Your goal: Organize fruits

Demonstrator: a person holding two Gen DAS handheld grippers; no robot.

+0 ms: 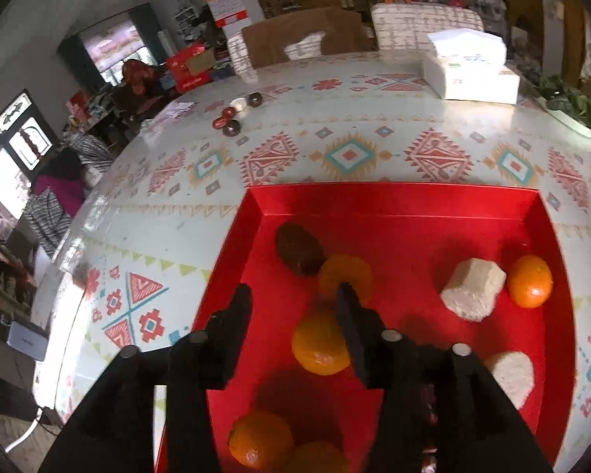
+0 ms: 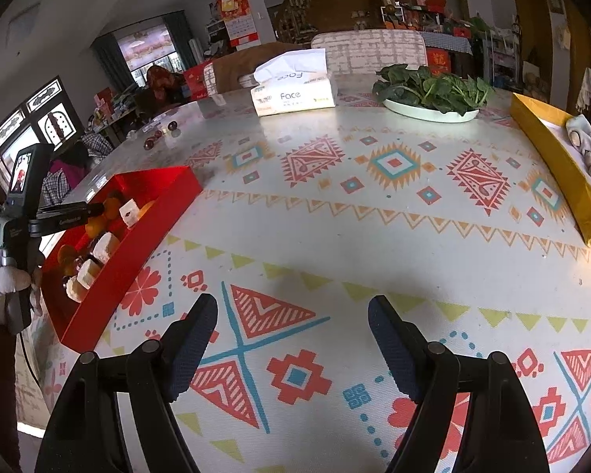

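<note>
A red tray (image 1: 394, 193) on the patterned tablecloth holds several oranges, a dark brown fruit (image 1: 299, 248) and two white foam-wrapped fruits (image 1: 472, 289). My left gripper (image 1: 293, 301) hangs open above the tray's left half. One orange (image 1: 315, 349) lies just below its gap, against the right finger; the left finger stands clear of it. Another orange (image 1: 344, 276) sits just beyond the tips. In the right wrist view the tray (image 2: 138, 244) is at the left, with a gloved hand (image 2: 2, 280) holding the left gripper over it. My right gripper (image 2: 293, 307) is open over bare cloth, holding nothing.
A tissue box (image 2: 295, 94) and a plate of green leaves (image 2: 429, 86) stand at the table's far side. A golden box (image 2: 551, 173) lies along the right edge. Small round items (image 1: 232, 118) sit far left. Chairs stand behind the table.
</note>
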